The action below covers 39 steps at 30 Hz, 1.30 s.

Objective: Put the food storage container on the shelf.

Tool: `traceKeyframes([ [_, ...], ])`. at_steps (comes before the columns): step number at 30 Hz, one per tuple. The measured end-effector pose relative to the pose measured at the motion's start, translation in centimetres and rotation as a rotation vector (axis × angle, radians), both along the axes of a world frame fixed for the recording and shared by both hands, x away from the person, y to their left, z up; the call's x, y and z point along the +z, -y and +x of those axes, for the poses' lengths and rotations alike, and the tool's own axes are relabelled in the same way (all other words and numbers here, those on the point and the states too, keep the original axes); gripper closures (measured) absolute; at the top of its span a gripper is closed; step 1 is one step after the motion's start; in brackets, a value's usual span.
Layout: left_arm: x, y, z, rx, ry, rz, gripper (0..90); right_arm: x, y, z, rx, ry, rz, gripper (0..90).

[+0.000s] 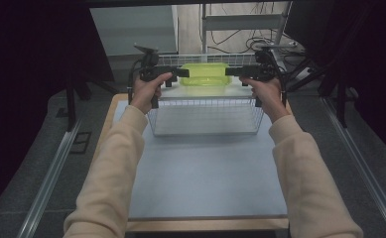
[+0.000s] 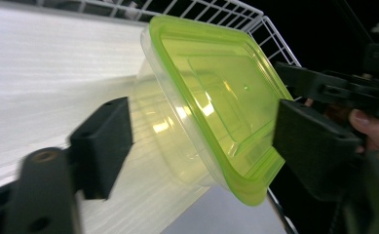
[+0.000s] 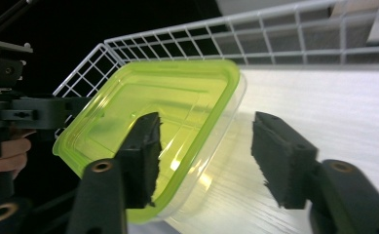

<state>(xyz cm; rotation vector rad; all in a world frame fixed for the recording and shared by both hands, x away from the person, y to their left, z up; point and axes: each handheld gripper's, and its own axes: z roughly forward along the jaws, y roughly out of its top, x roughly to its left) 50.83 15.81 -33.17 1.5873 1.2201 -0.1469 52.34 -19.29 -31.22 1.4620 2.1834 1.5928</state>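
A clear plastic container with a lime-green lid point(image 1: 205, 74) sits inside a white wire basket point(image 1: 205, 116) at the far end of the table. My left gripper point(image 1: 184, 73) is at its left end and my right gripper point(image 1: 228, 72) at its right end, facing each other. In the left gripper view the container point(image 2: 211, 102) lies between the wide-apart jaws of the open left gripper point(image 2: 209, 146). The right gripper point(image 3: 214, 158) is likewise open, one jaw in front of the green lid point(image 3: 153, 112), the other beside the clear body.
The basket stands on a pale blue mat point(image 1: 205, 178) over a wooden tabletop. Its wire walls point(image 3: 255, 34) rise close behind the container. Metal rails point(image 1: 51, 173) run along both sides of the table, with a shelf frame and cables point(image 1: 245, 34) beyond.
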Motion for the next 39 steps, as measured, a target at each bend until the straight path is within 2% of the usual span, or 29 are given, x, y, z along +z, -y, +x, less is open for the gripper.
traceKeyframes([
  [3, 0.6, -0.3, -0.8, 0.013, 0.049, -0.003, 17.6, 0.7, 0.5, -1.0, -0.010, 0.054, 0.018, 33.0],
  [6, 1.0, -0.3, -1.9, 0.001, 0.080, 0.027, 16.9, 1.3, 0.6, -2.1, 0.021, 0.089, 0.022, 32.1],
  [9, 1.2, -0.4, -3.2, -0.001, 0.101, 0.028, 16.8, 1.8, 0.5, -3.4, 0.044, 0.125, 0.007, 31.1],
  [12, 1.3, -0.5, -4.5, -0.014, 0.116, 0.017, 16.9, 1.7, 0.7, -4.3, 0.055, 0.138, 0.007, 30.5],
  [15, 1.4, -0.8, -5.9, -0.029, 0.124, 0.047, 16.6, 1.2, 1.3, -5.3, 0.061, 0.142, 0.013, 30.2],
  [19, 1.0, -1.3, -8.3, -0.040, 0.144, 0.043, 16.8, 0.2, 2.3, -6.9, 0.092, 0.143, 0.049, 30.1],
  [21, 0.6, -1.4, -9.6, -0.049, 0.151, 0.041, 16.9, -0.8, 2.9, -8.4, 0.114, 0.151, 0.062, 30.1],
  [22, 0.2, -1.5, -10.2, -0.054, 0.156, 0.040, 16.9, -0.8, 2.9, -8.4, 0.114, 0.151, 0.062, 30.1],
  [26, -1.5, -1.6, -12.5, -0.079, 0.148, 0.023, 17.1, -2.5, 4.0, -10.7, 0.146, 0.154, 0.084, 30.1],
  [28, -2.3, -1.7, -13.6, -0.084, 0.153, 0.027, 17.2, -2.8, 4.2, -11.1, 0.152, 0.154, 0.086, 30.1],
  [30, -3.1, -1.7, -14.6, -0.090, 0.158, 0.021, 17.4, -4.0, 4.6, -12.6, 0.169, 0.164, 0.079, 30.1],
  [31, -3.5, -1.7, -15.2, -0.091, 0.159, 0.019, 17.4, -4.0, 4.6, -12.6, 0.169, 0.164, 0.079, 30.1],
  [33, -4.4, -1.7, -16.2, -0.090, 0.166, 0.016, 17.5, -4.7, 4.8, -13.5, 0.184, 0.172, 0.064, 30.0],
  [36, -5.7, -1.6, -17.7, -0.098, 0.179, 0.028, 17.8, -6.2, 5.0, -15.2, 0.211, 0.177, 0.071, 30.1],
  [37, -6.4, -1.6, -18.3, -0.104, 0.178, 0.024, 17.8, -6.2, 5.0, -15.2, 0.211, 0.177, 0.071, 30.1],
  [39, -7.5, -1.4, -19.2, -0.114, 0.176, 0.028, 17.9, -7.3, 5.0, -16.0, 0.231, 0.176, 0.063, 30.0],
])
